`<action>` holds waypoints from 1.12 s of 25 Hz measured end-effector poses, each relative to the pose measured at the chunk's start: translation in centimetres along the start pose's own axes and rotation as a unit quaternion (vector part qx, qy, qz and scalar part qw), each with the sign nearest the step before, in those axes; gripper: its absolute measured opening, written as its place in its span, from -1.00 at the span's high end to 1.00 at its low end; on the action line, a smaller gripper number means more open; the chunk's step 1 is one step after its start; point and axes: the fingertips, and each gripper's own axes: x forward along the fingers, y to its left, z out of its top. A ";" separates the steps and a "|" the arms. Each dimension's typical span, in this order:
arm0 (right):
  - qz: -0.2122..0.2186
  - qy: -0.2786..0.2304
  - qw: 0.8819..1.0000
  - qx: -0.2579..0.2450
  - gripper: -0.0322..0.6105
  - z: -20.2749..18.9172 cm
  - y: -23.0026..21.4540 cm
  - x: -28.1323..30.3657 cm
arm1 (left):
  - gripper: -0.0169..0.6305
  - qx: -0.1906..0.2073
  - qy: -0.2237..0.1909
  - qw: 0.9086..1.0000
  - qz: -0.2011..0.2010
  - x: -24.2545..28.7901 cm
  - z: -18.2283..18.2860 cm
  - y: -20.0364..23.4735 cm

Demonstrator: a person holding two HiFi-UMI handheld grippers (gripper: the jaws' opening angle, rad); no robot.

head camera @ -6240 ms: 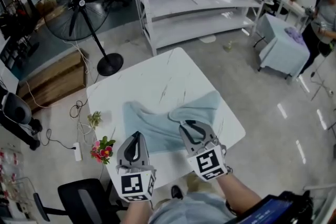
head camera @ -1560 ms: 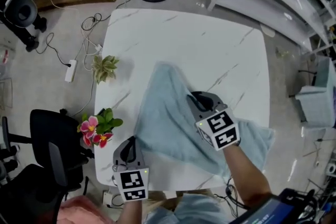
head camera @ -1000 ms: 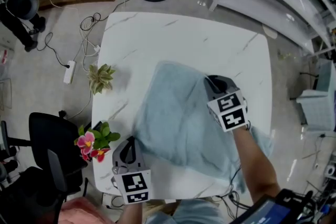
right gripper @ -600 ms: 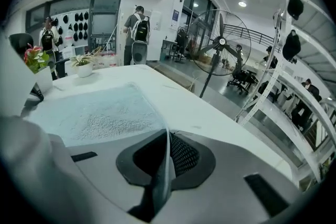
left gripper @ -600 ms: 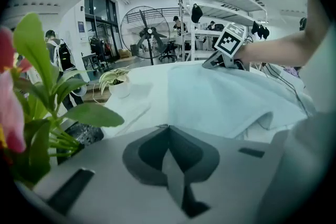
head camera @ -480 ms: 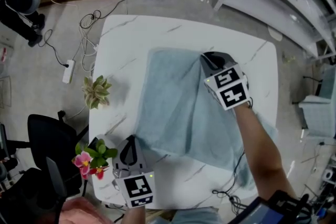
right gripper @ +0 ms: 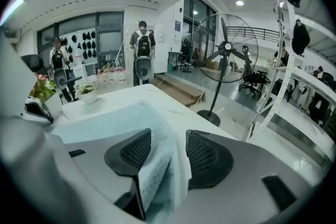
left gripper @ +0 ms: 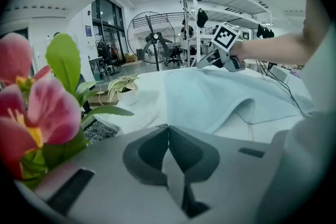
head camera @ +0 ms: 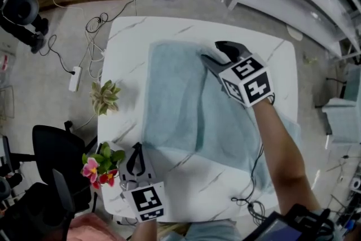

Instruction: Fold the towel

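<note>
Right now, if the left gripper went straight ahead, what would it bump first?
Probably the towel, whose near corner lies just ahead of the left gripper; tilted down, it might touch the table first.

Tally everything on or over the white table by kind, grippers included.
Towel: 1
Potted plants: 2, the green-leaved plant and the pink-flowered plant
Grippers: 2, the left gripper and the right gripper
Total: 5
</note>
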 end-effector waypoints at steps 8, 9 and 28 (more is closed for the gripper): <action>-0.041 -0.066 0.996 0.051 0.25 1.1 0.9 -10.8 | 0.92 0.027 -0.061 0.997 -0.048 -4.0 2.3 -3.2; -0.047 -0.064 0.995 0.059 0.26 0.3 1.6 -12.3 | 0.92 0.033 -0.069 0.995 -0.057 -3.9 2.8 -3.8; -0.035 0.069 0.987 0.140 0.55 -17.8 19.0 -17.2 | 0.92 0.199 0.016 0.975 -0.097 1.2 0.4 -6.0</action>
